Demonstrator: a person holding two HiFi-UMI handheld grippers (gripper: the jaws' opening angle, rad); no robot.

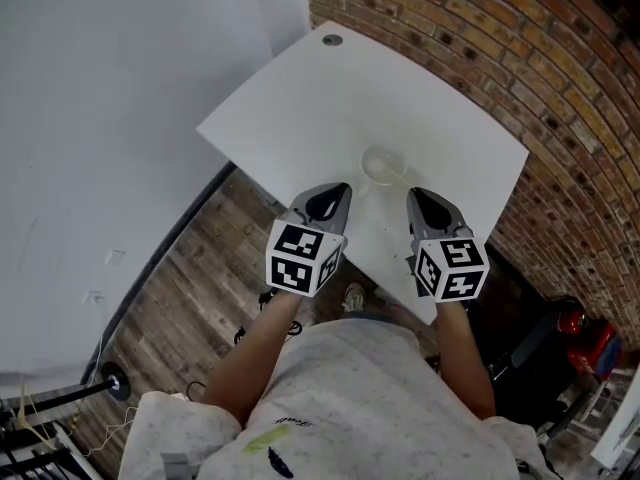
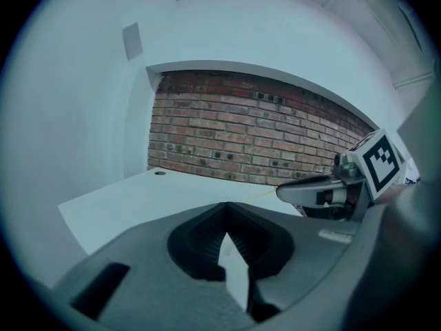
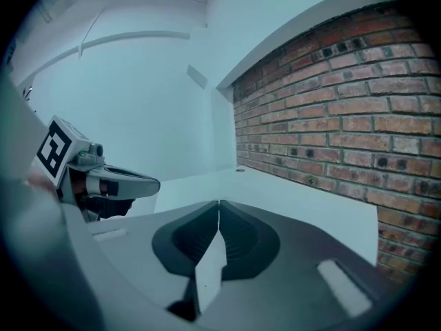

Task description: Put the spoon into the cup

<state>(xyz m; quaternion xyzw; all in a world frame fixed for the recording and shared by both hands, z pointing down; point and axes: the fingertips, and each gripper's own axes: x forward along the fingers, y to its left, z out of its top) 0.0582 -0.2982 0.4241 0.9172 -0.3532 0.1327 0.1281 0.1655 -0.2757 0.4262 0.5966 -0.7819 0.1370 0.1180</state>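
A clear cup stands on the white table, close to its near edge. I cannot make out the spoon for certain; a thin pale yellow line shows low over the table in the left gripper view. My left gripper is shut and empty, just left of and nearer than the cup. My right gripper is also shut and empty, just right of the cup. Each one shows in the other's view: the right gripper and the left gripper. The cup is hidden in both gripper views.
A small round grommet sits at the table's far corner. A brick wall curves round the right side, a white wall stands on the left. Wooden floor lies below the table's near edge; a red object is at the lower right.
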